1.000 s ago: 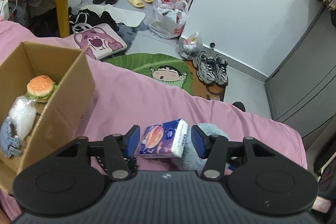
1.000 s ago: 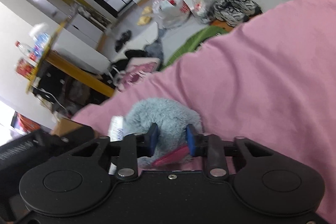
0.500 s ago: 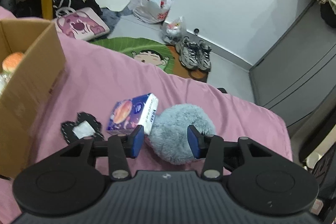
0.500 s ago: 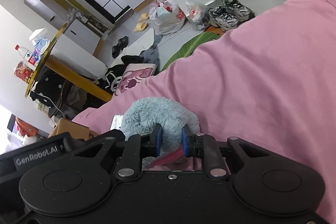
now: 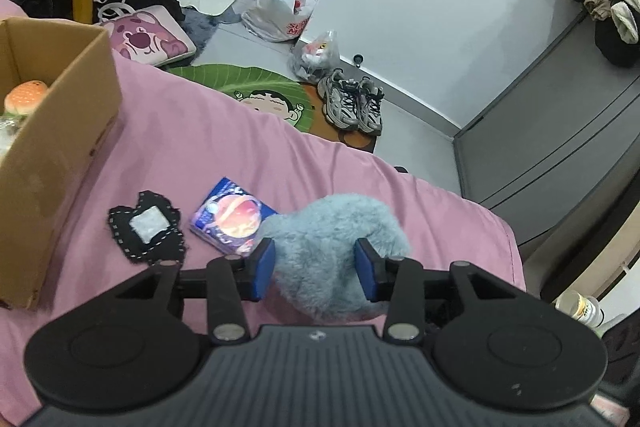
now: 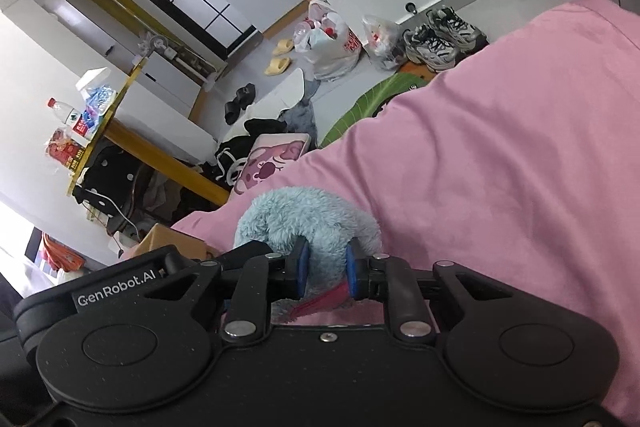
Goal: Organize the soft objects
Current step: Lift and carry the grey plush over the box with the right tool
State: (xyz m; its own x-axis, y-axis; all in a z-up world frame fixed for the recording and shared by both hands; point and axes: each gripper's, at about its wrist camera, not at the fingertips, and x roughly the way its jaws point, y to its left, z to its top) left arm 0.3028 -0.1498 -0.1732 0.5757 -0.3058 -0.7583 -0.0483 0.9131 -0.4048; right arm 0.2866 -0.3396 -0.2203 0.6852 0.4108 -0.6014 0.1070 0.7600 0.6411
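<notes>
A fluffy light-blue plush [image 5: 332,251] lies on the pink bed sheet [image 5: 224,147]. My left gripper [image 5: 316,269] is open, with its blue pads on either side of the plush. My right gripper [image 6: 325,269] is shut on the same plush [image 6: 304,223] from the other side. A tissue pack [image 5: 230,221] with a planet print and a black pouch [image 5: 148,229] lie on the sheet left of the plush. A cardboard box [image 5: 56,131] at the left holds a burger toy [image 5: 24,97].
The bed edge runs behind the objects, with the floor beyond: sneakers [image 5: 352,103], a green rug [image 5: 248,83], plastic bags [image 5: 280,7], a pink cushion [image 5: 148,41]. A grey cabinet [image 5: 560,115] stands at the right. The left gripper body [image 6: 120,279] shows in the right wrist view.
My left gripper moved right, from around the tissue pack to around the blue plush. My right gripper closed tighter on the plush. The black pouch came into view.
</notes>
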